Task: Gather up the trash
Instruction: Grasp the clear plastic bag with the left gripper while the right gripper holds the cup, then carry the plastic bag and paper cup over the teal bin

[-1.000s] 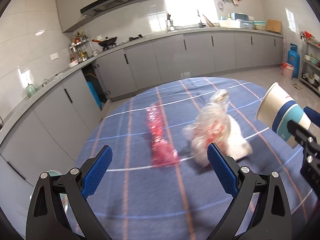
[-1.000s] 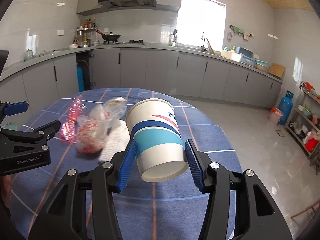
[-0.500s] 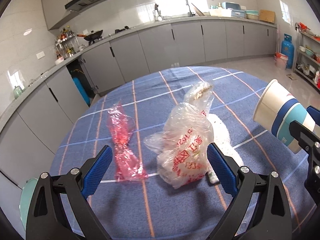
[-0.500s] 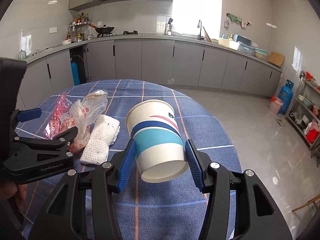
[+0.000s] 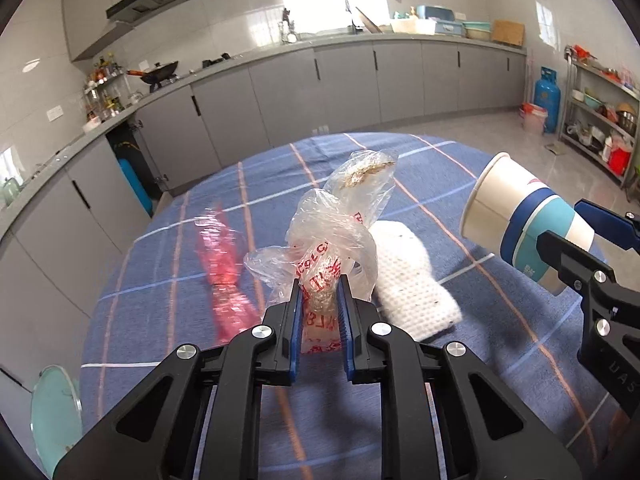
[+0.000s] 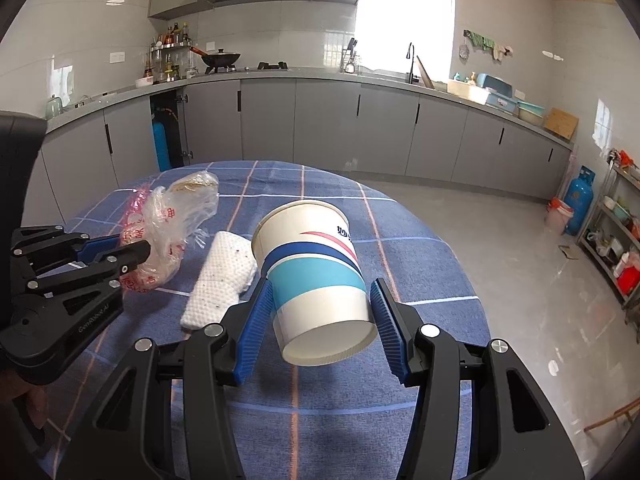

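My left gripper (image 5: 320, 300) is shut on a crumpled clear plastic bag (image 5: 336, 232) with red print, on the blue checked tablecloth (image 5: 400, 420). The bag also shows in the right wrist view (image 6: 168, 232), pinched by the left gripper (image 6: 140, 250). My right gripper (image 6: 320, 308) is shut on a white paper cup (image 6: 316, 276) with blue and teal bands, held on its side above the table; the cup shows at the right of the left wrist view (image 5: 524, 224). A red plastic wrapper (image 5: 224, 268) lies left of the bag. A white textured cloth (image 5: 412, 284) lies just right of it.
A teal stool or bin (image 5: 54, 408) stands beside the table at the lower left. Grey kitchen cabinets (image 6: 320, 120) run along the far walls. A blue gas cylinder (image 6: 578, 196) and a metal shelf (image 6: 624, 248) stand at the right.
My left gripper moved forward and shut on the clear plastic bag; it was open before. The right gripper kept hold of the cup and shifted little.
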A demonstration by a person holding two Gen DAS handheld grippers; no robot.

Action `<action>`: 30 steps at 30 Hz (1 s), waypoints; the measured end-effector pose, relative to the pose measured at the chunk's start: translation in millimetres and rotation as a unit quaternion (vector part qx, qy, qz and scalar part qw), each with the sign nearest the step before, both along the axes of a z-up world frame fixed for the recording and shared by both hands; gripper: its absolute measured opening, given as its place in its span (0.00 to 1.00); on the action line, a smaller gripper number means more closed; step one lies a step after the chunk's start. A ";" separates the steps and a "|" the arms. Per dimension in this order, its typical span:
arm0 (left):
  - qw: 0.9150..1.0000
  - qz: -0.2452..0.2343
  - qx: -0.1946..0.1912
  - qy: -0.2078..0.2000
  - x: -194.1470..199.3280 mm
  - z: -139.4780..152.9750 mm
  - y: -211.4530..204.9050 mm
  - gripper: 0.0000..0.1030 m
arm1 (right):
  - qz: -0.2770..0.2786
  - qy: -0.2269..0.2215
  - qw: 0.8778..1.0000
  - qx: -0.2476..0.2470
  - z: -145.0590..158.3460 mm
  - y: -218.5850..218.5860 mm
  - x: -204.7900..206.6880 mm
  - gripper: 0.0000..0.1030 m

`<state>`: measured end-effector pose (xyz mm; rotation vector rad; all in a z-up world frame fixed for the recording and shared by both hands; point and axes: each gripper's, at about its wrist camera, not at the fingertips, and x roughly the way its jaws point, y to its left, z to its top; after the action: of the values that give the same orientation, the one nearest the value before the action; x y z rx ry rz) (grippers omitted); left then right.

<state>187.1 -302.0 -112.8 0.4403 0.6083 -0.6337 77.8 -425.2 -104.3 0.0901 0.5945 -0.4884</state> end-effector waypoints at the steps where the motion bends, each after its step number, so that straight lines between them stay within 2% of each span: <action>1: 1.000 0.002 -0.003 -0.002 -0.8 2.2 4.1 0.16 | 0.003 -0.002 1.000 -0.001 1.3 2.7 0.7 0.50; 9: 0.999 0.030 -0.021 -0.014 -9.0 16.2 41.6 0.16 | 0.031 -0.008 0.999 -0.005 8.5 29.5 9.9 0.50; 17: 0.996 0.074 -0.016 -0.041 -10.7 19.2 76.5 0.16 | 0.066 -0.016 0.998 -0.004 12.8 58.0 19.4 0.50; 30: 0.991 0.129 -0.014 -0.038 -1.6 16.7 125.3 0.16 | 0.120 -0.013 0.993 -0.008 18.1 103.1 39.5 0.50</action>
<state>185.5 -176.7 -96.1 0.3498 0.5711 -0.3764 117.2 -322.2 -86.2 0.0087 0.5671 -0.2587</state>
